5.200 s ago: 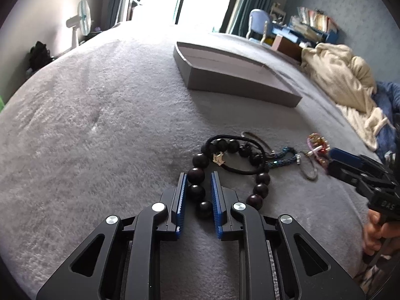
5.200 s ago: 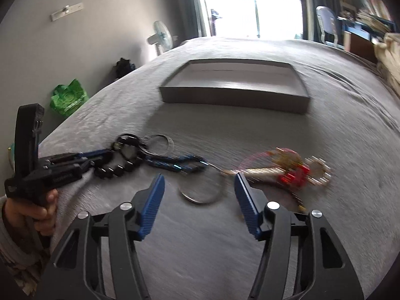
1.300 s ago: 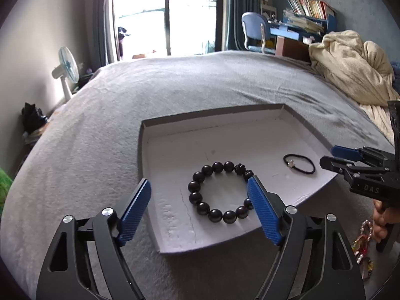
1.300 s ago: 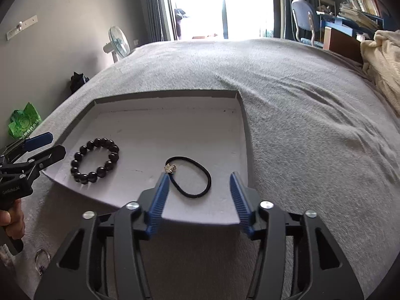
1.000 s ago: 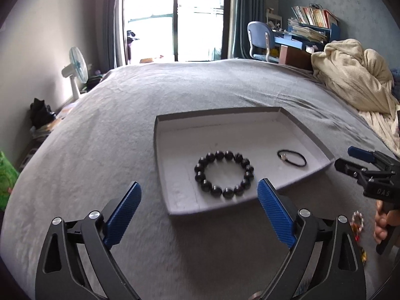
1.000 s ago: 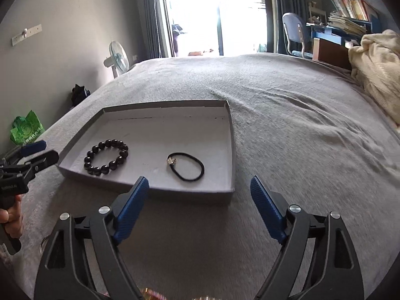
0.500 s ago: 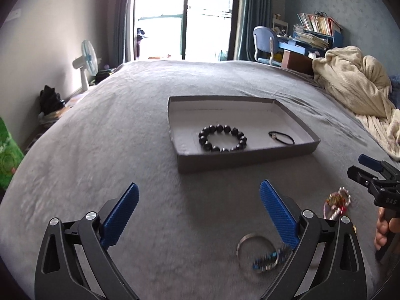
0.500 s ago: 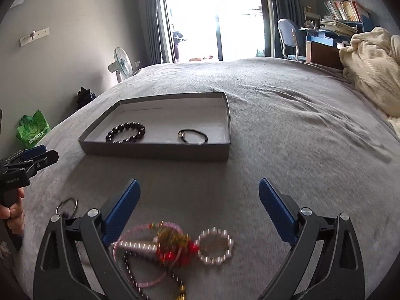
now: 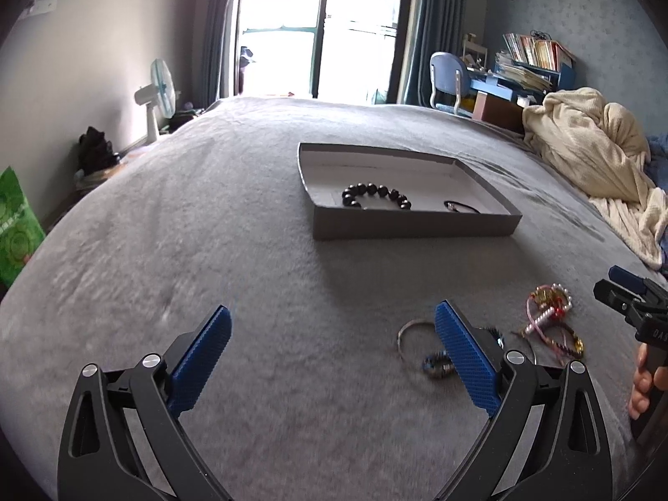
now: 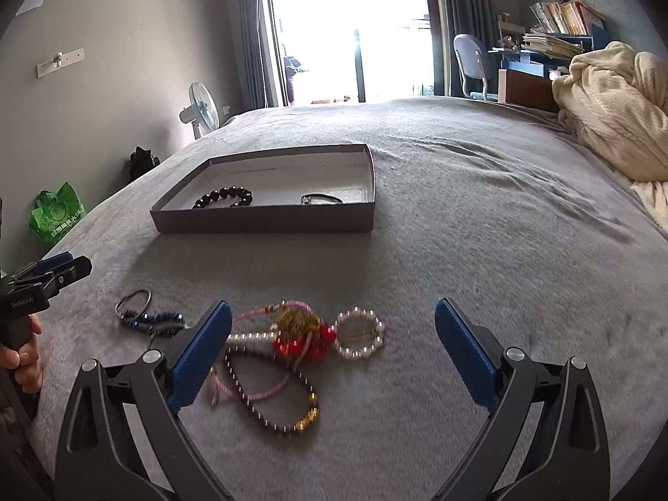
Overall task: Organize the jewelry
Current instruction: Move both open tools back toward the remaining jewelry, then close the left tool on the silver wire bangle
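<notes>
A grey box (image 9: 411, 225) (image 10: 267, 222) on the grey bed holds a dark bead bracelet (image 9: 375, 195) (image 10: 223, 197) and a black hair tie (image 9: 461, 207) (image 10: 321, 198). Loose jewelry lies nearer: a metal ring with a blue braided cord (image 9: 434, 361) (image 10: 144, 313), a pearl ring (image 10: 360, 332), a red and gold charm with pink cords (image 10: 300, 334) (image 9: 547, 313), and a thin dark bead bracelet (image 10: 271, 396). My left gripper (image 9: 332, 357) is open and empty, left of the cord. My right gripper (image 10: 332, 352) is open and empty, straddling the tangle.
A cream blanket (image 9: 593, 154) is heaped at the bed's right side. A fan (image 9: 156, 92), a green bag (image 9: 16, 225), a chair and a desk (image 9: 492, 83) stand beyond the bed. The bed edge is close below both grippers.
Both grippers have pulled back from the box, where they left the bead bracelet and hair tie, and come low over the loose jewelry. Both stay wide open.
</notes>
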A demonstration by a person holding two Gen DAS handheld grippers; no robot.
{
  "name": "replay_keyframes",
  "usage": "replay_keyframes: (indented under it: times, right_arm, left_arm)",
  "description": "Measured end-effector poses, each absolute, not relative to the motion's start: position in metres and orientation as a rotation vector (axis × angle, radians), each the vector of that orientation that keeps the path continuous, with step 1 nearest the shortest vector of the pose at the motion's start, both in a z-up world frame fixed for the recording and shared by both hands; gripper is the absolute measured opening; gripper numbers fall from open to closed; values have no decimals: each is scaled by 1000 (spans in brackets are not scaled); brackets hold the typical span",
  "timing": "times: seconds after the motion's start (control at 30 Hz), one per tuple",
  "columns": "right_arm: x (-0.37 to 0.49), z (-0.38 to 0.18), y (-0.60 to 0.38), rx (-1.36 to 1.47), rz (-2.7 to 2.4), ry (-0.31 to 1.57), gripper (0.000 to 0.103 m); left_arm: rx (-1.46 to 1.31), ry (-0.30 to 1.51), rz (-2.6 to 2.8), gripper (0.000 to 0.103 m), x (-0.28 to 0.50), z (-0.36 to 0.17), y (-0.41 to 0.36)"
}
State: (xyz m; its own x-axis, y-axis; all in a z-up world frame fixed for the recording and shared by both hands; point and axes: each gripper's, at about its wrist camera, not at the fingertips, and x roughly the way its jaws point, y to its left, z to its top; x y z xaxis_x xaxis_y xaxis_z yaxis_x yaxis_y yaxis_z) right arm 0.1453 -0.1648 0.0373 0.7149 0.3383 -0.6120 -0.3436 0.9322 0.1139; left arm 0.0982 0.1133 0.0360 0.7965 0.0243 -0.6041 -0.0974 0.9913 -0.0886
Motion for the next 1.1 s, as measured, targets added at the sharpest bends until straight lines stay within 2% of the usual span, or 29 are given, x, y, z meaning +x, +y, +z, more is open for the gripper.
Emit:
replay_keyframes:
  times: [0.4, 0.87, 0.93, 1.03, 1.07, 1.1]
  right_arm:
    - [127, 27, -174, 19, 362, 694, 97]
    - [129, 21, -172, 14, 361, 731, 97]
    - [129, 21, -173, 18, 361, 733, 97]
    - [131, 20, -174, 24, 362, 736, 97]
    - [130, 20, -174, 24, 362, 738, 97]
    - [131, 19, -174, 25, 362, 741, 97]
  left_arm:
    - [-74, 637, 19, 97, 82, 32, 98]
    - [29, 761, -68, 95, 117, 20, 58]
    - [18, 794, -62, 92, 126, 16, 58]
    - [2, 864, -40, 74, 138, 7, 59]
    - [-9, 885, -38, 69, 141, 4, 60]
    - [-21, 899, -42, 69, 144, 2, 61]
